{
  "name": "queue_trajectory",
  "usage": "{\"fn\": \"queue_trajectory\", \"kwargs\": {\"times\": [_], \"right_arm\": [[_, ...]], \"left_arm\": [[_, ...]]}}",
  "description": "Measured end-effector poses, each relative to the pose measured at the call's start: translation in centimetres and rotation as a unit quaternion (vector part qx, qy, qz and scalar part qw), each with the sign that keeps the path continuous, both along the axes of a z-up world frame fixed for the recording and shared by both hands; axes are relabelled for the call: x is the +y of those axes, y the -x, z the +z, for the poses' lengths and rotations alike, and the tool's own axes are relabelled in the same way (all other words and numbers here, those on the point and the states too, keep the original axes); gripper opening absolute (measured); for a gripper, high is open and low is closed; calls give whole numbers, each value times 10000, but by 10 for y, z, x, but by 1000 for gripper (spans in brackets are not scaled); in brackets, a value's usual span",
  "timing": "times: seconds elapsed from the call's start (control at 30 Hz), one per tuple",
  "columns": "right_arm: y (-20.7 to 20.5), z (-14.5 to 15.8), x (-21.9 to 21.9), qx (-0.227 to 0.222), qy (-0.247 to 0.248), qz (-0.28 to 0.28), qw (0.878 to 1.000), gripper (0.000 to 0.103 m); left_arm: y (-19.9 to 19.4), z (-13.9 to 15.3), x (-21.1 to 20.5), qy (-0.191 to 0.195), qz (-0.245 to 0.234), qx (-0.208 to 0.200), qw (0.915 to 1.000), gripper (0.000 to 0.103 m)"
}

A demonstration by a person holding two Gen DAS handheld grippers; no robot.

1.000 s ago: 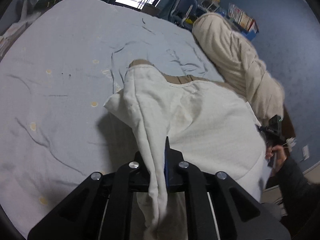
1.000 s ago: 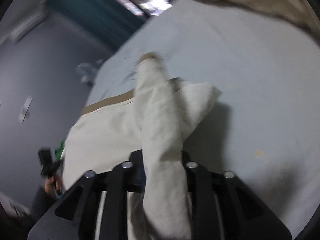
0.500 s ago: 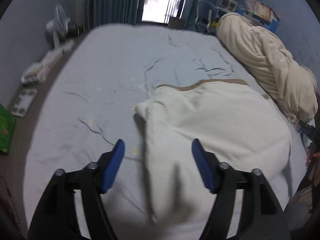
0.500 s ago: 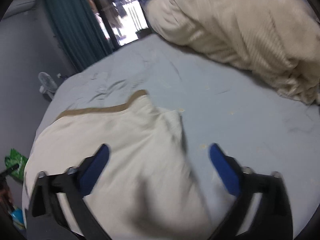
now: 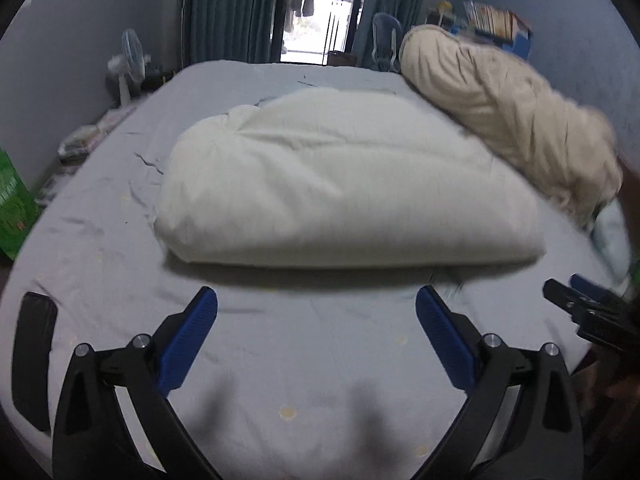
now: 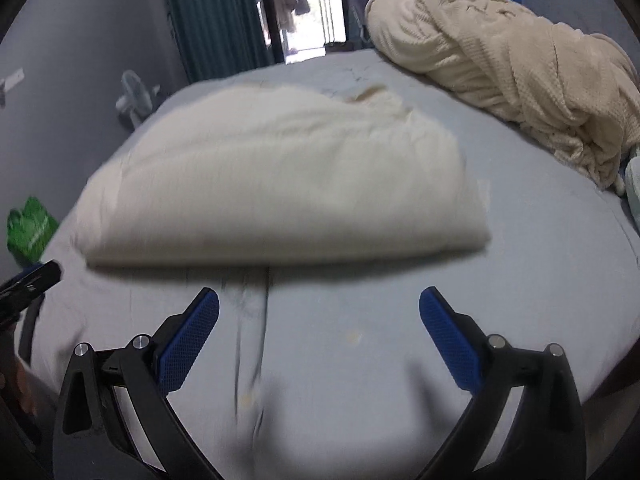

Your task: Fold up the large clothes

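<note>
Lying folded on the bed (image 5: pixel 320 360), the soft cream garment (image 5: pixel 344 184) was untouched; both grippers (image 5: pixel 316 320) (image 6: pixel 319 320) were spread. A tan trim (image 6: pixel 370 92) was seen only from the right wrist.

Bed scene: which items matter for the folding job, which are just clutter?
Job: cream garment, folded on the bed sheet; left hand-held gripper and right hand-held gripper, both open.
Clutter: knit blanket, fan, green bag.

Pale blue bedsheet (image 5: pixel 320 360) covers the bed, lightly creased. Bundled beige knit blanket (image 6: pixel 520 68) lies along its right edge. Standing fan (image 5: pixel 128 60) by the left wall. Teal curtains (image 5: pixel 228 8) flank a bright glass door (image 5: pixel 316 8). Green bag (image 6: pixel 30 228) on the floor, left.
</note>
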State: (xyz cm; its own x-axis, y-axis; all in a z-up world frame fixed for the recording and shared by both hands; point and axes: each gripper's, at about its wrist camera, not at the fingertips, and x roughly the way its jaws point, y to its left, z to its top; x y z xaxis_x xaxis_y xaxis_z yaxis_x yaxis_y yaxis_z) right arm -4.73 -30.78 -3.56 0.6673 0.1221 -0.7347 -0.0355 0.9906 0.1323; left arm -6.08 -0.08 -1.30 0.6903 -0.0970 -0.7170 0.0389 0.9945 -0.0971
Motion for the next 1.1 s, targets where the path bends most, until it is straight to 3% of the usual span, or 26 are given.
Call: {"fn": "queue_trajectory", "kwargs": {"times": [0.1, 0.33, 0.47, 1.1], "right_arm": [[16, -7, 14, -103, 188, 63, 9998, 96], [27, -14, 25, -127, 461, 38, 9988, 96], [32, -10, 20, -255, 522, -54, 9983, 96], [34, -12, 12, -117, 179, -68, 9997, 96]], "left_arm": [[16, -9, -11, -396, 10, -238, 9989, 95], [29, -15, -29, -689, -246, -85, 9973, 95], [38, -8, -38, -804, -374, -208, 9958, 95], [42, -6, -39, -646, -432, -160, 9968, 95]]}}
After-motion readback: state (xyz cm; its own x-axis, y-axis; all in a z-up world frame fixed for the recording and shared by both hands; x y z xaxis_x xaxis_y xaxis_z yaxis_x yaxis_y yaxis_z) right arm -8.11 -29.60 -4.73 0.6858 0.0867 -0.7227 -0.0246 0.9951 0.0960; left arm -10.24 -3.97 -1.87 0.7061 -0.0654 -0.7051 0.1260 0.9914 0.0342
